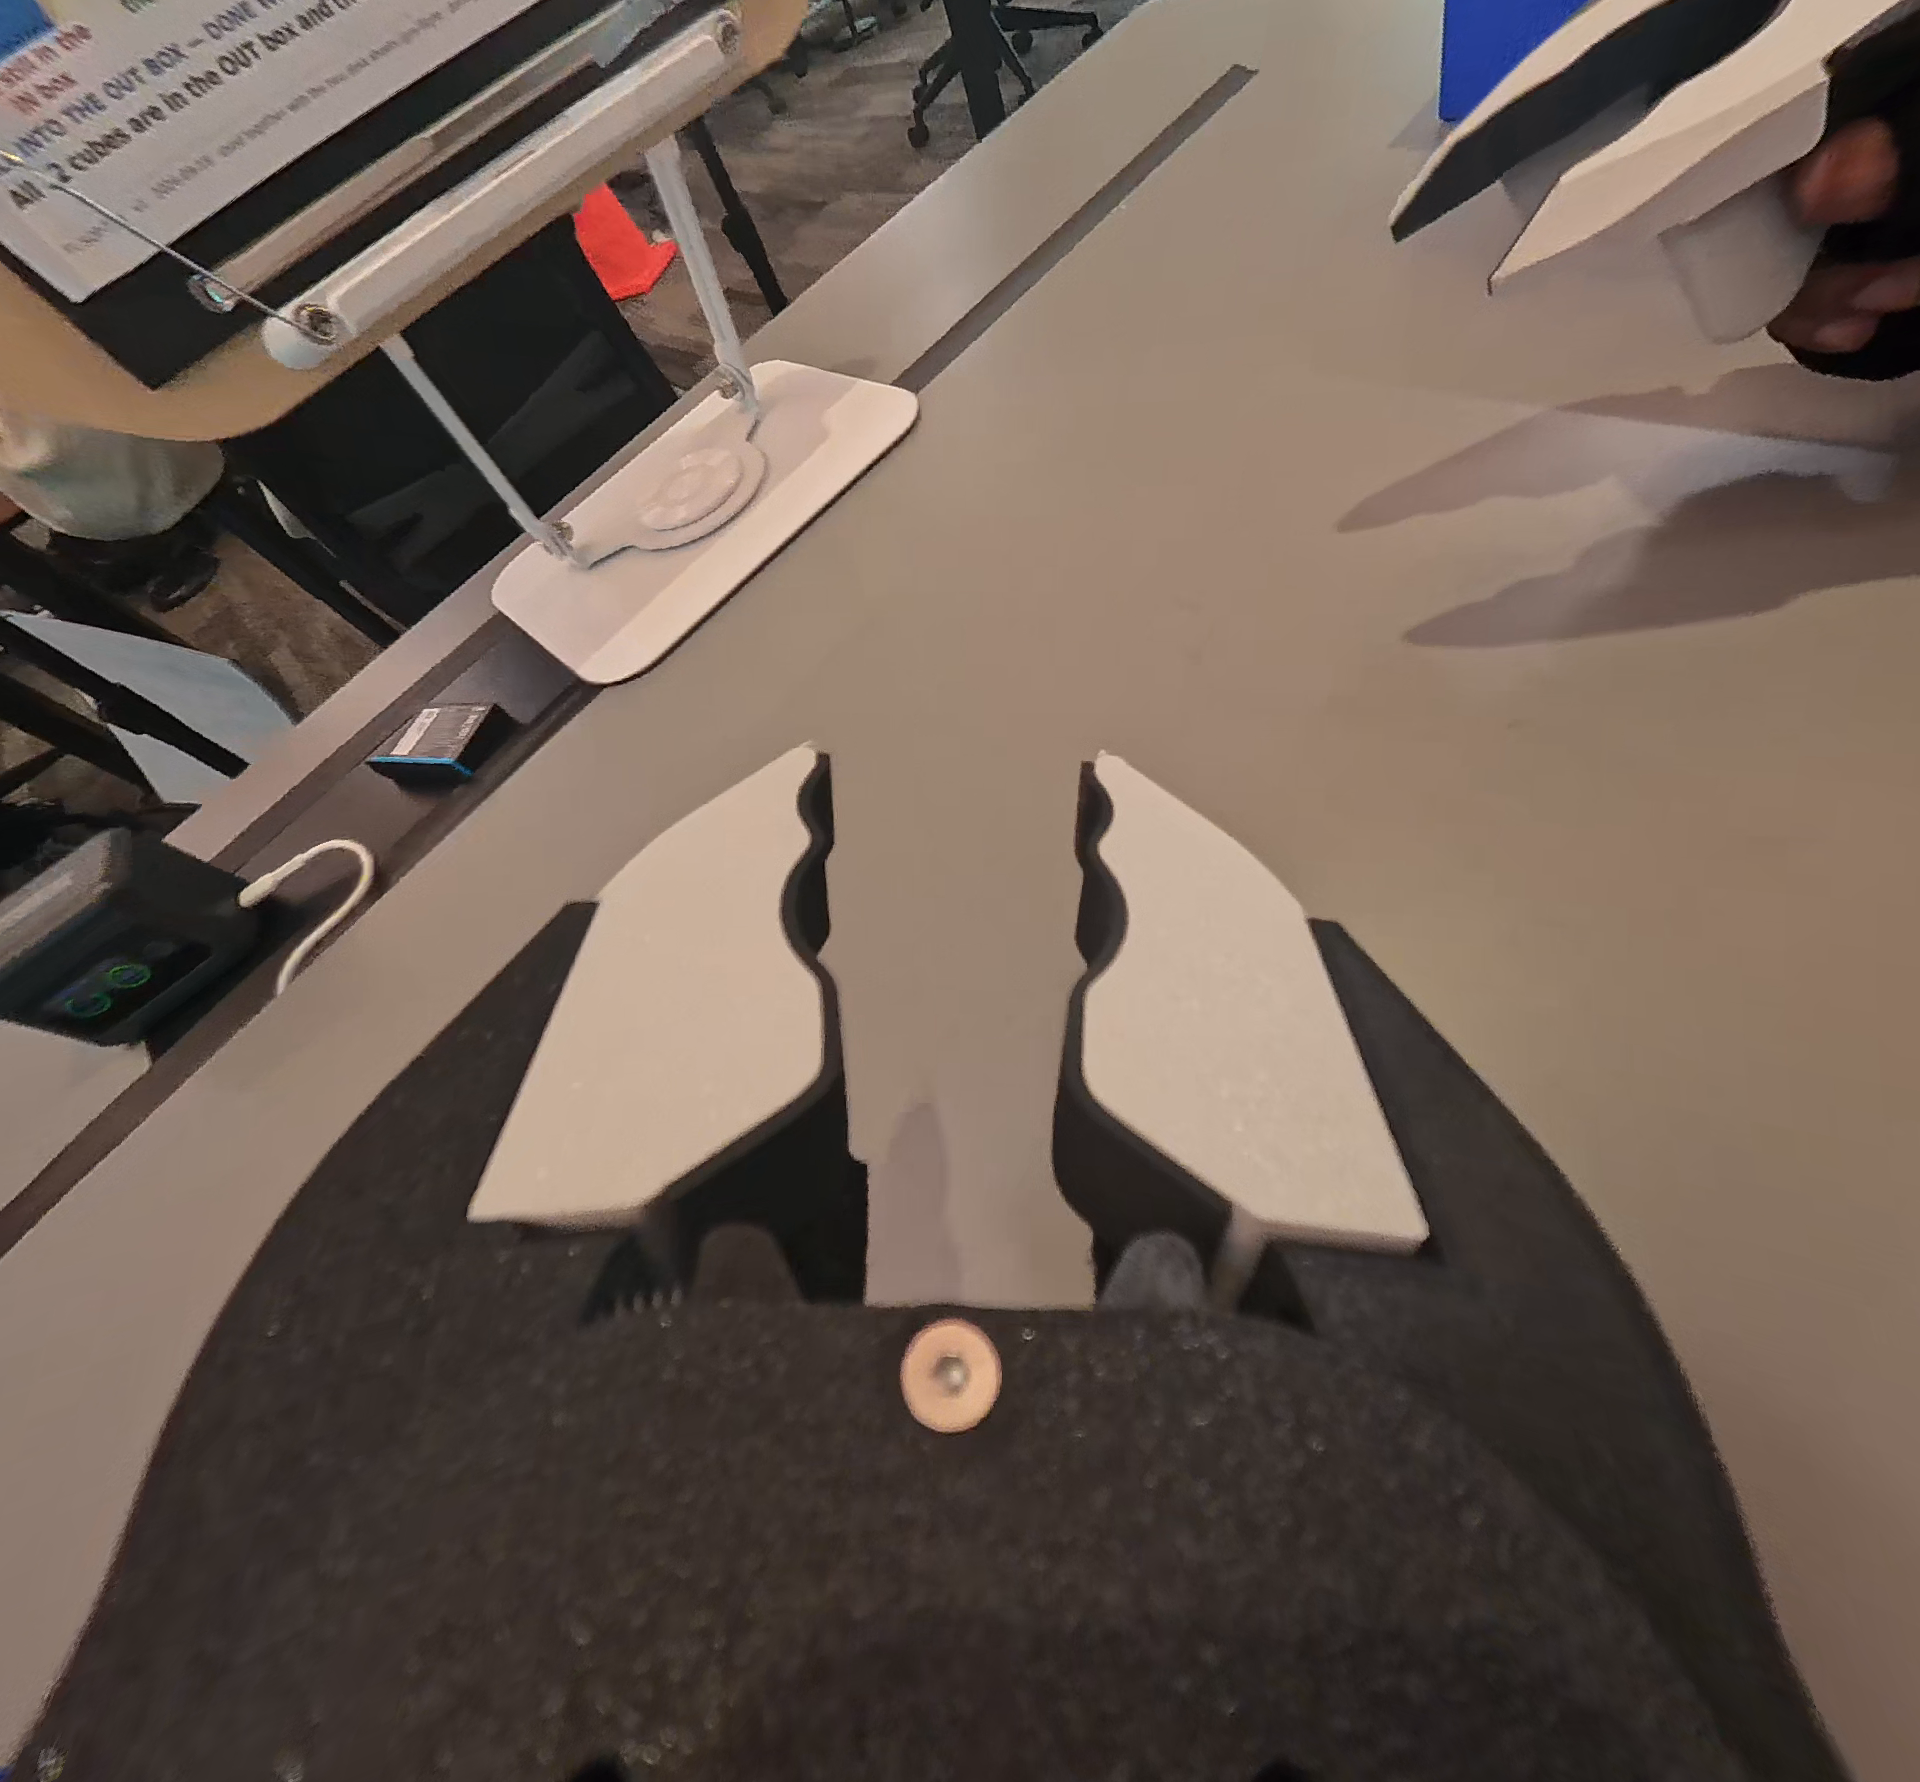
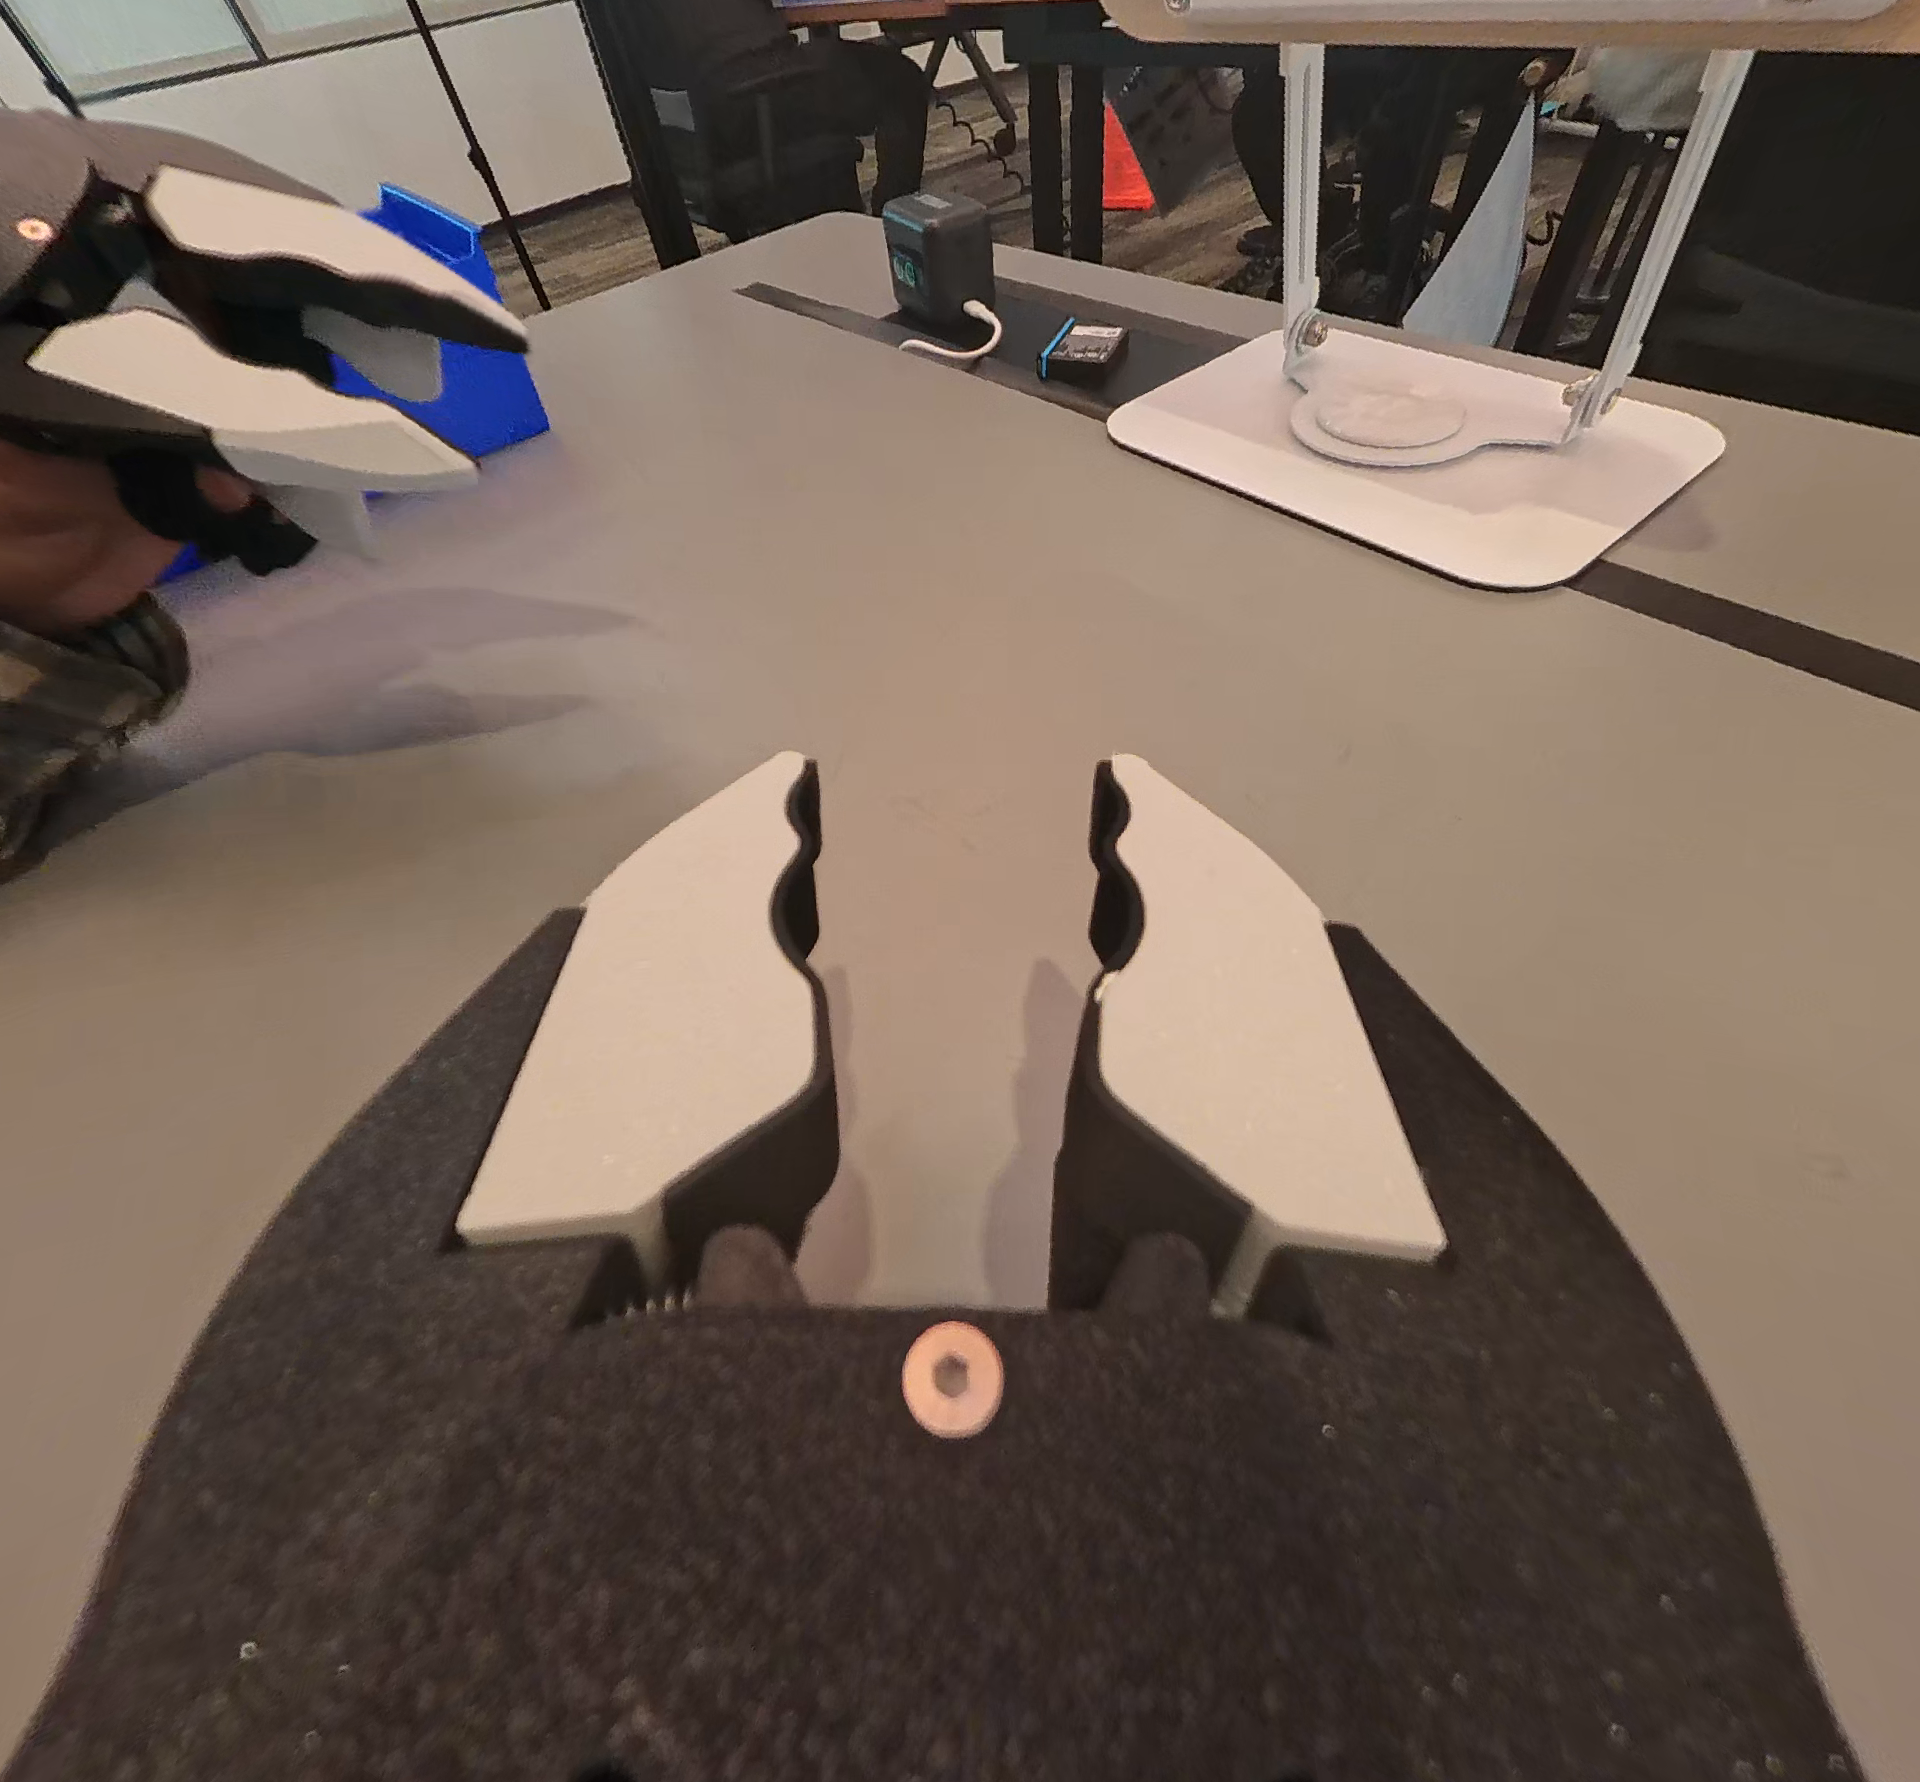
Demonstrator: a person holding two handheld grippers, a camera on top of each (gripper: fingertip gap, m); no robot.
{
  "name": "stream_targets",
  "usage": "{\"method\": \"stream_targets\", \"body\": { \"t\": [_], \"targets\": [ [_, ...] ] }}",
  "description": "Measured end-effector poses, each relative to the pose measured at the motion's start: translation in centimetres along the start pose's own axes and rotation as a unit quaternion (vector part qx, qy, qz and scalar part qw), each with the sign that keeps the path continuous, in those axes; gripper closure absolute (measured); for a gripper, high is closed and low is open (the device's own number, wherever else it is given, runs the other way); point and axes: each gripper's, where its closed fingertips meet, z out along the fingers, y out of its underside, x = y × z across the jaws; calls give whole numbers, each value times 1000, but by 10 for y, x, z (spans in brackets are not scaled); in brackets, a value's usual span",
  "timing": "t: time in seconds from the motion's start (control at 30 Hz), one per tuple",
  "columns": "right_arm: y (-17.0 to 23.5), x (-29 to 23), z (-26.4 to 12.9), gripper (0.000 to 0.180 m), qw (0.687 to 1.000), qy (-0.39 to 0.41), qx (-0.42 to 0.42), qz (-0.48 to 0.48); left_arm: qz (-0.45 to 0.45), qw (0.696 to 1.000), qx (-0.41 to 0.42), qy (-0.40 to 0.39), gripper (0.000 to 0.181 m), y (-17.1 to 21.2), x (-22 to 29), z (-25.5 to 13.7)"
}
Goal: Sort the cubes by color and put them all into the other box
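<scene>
1. Blue box (image 2: 468, 382): far left on grey table (image 2: 935, 589), behind left gripper (image 1: 956, 766). No cubes seen.
2. Left gripper: fingers apart, empty, over bare table.
3. Right gripper (image 2: 956, 766): fingers apart, empty, above tabletop.
4. White stand (image 2: 1423, 475) w/ sign board: far right, near charger (image 2: 938, 252).

White stand (image 2: 1455, 485), black charger (image 2: 935, 262)
</scene>
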Motion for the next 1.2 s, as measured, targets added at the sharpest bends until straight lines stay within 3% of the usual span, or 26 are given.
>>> {"method": "stream_targets", "body": {
  "t": [0.27,0.57,0.93,1.2],
  "targets": [
    [5,-3,4,132,1000,-5,-11,-3,-2,999,-29,-22,135,2,-34,-47],
    [11,-3,8,135,1000,-8,-22,-1,8,995,-61,-74,135,0,-90,-126],
    [14,-4,9,135,1000,-12,-27,3,-12,980,-127,-150,135,39,-161,-206],
    [11,-9,10,135,1000,-18,-25,3,-49,969,-163,-180,135,74,-199,-242]
  ]
}}
